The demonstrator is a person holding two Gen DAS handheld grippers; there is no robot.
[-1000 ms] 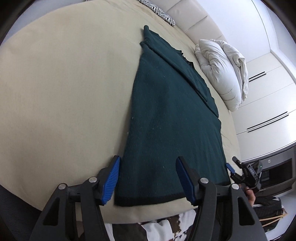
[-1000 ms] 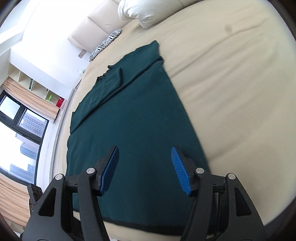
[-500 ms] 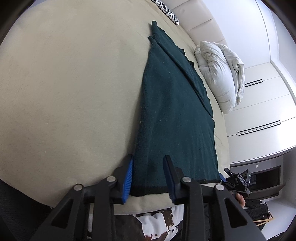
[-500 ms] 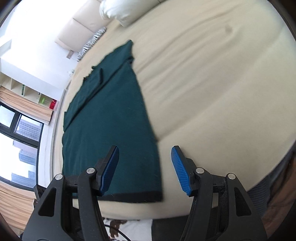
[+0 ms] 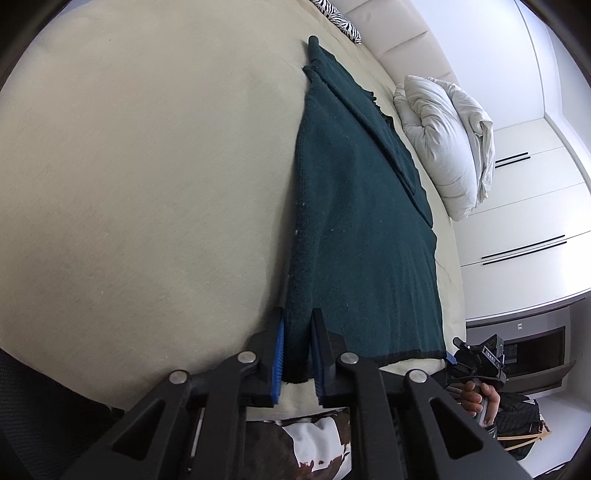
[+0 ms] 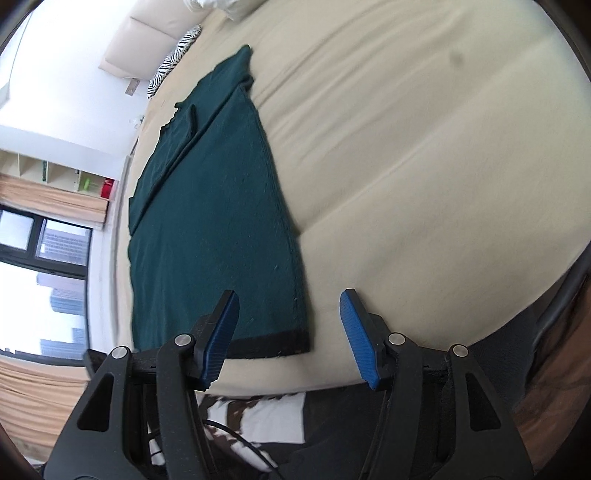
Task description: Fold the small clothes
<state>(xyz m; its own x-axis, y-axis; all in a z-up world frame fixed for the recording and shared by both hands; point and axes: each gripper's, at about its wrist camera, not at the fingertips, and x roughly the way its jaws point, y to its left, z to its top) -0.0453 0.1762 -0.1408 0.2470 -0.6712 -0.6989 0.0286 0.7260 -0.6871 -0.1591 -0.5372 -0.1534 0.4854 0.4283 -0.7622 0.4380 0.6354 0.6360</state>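
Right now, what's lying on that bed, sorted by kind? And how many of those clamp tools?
Dark green garment: 1
White pillow: 1
Zebra-print cushion: 1
Grippers: 2, the left gripper and the right gripper
Total: 5

Beige bed (image 5: 147,184), sheet smooth with faint creases. Dark green garment (image 5: 354,229) spread flat on it, black hem toward the near edge. White pillow (image 5: 447,147) just beyond the garment's far right side; zebra-striped cushion (image 5: 340,18) past the garment's far end, against the headboard.
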